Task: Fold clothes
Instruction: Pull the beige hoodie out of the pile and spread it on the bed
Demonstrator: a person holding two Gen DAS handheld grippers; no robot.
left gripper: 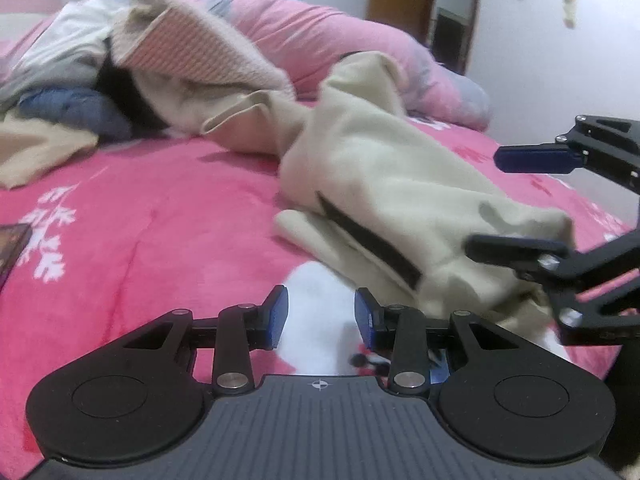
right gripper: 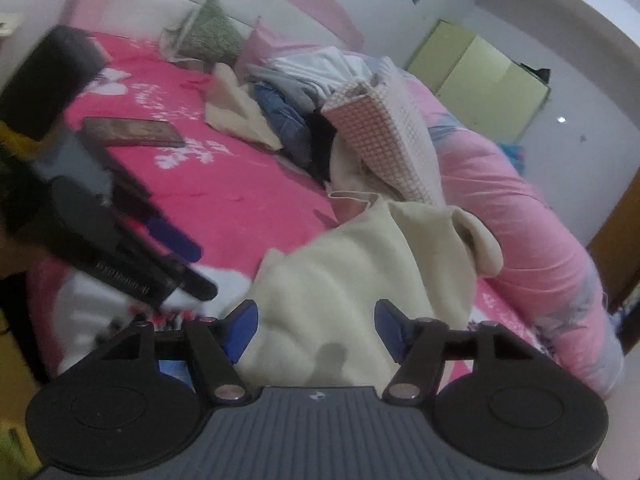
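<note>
A cream garment (left gripper: 380, 184) with a dark pocket slit lies crumpled on the pink bedspread (left gripper: 160, 208). My left gripper (left gripper: 322, 316) stands open just short of it, over a white patch of the bedspread, with nothing between its fingers. My right gripper (left gripper: 520, 204) comes in from the right with its fingers wide apart around the garment's near end. In the right wrist view the cream garment (right gripper: 340, 280) lies between the spread fingers of the right gripper (right gripper: 316, 324), and the pads do not press on it. The left gripper (right gripper: 196, 268) is blurred at the left.
A pile of mixed clothes (right gripper: 312, 112) with a pink checked piece on top sits behind the garment. A rolled pink quilt (right gripper: 520, 208) runs along the far side. A dark flat tablet (right gripper: 132, 132) lies on the bedspread. Pillows (right gripper: 212, 36) lean at the headboard.
</note>
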